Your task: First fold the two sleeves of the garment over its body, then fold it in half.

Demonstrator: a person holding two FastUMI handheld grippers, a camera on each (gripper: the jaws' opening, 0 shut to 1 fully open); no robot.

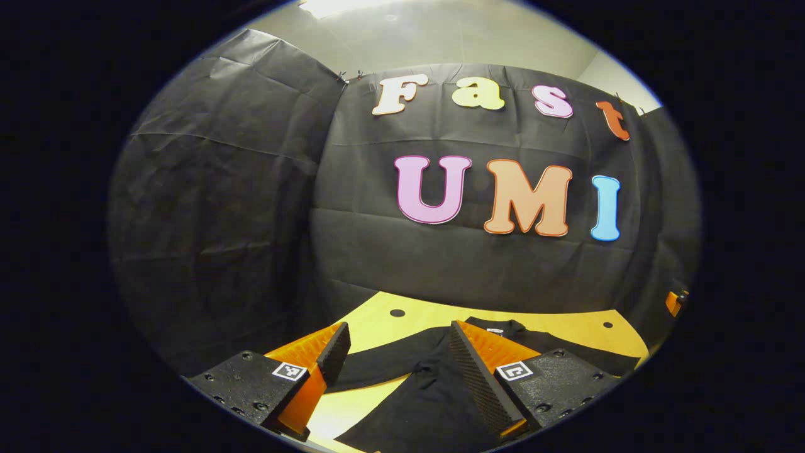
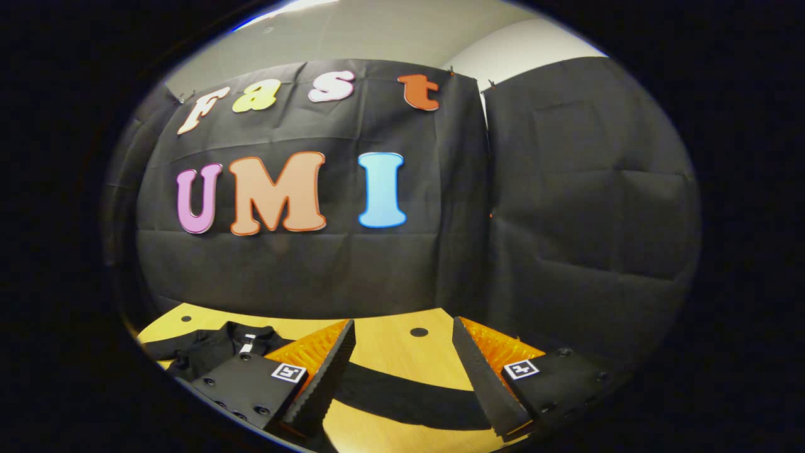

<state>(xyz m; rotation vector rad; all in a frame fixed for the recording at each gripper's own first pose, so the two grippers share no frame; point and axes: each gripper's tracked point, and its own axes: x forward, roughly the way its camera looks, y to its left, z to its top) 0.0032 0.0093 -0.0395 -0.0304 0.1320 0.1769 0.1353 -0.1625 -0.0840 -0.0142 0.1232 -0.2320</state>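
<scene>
The black short-sleeved fabric garment [image 1: 434,377] lies flat on the yellow wooden desk [image 1: 377,327], low in the left gripper view, its collar with a small white label toward the back, near the wall. In that view one sleeve reaches out to the lower left, passing under the gap between the left tongs [image 1: 396,371], and another part of the cloth stretches toward the lower right edge of the frame. In the right gripper view the garment [image 2: 214,346] shows at the lower left with its collar, and a long black band of it, most likely a sleeve, runs across the bottom centre of the frame beneath the right tongs [image 2: 402,377].

Both sleeves appear spread outward and neither looks laid over the body, so the task seems to be at its very start: the two sleeve folds and the final fold in half are all left to do, as far as these views allow a judgement.

The left tongs stand released, their two ribbed fingers [image 1: 481,377] wide apart, hovering above the cloth with nothing pressed between them. The right tongs are likewise spread wide, with desk and the black band visible in the gap, and they grasp nothing. Whether either tip touches the fabric cannot be told.

Round dark holes [image 2: 419,331] dot the desk toward the back, and the black cloth wall rises behind.
</scene>
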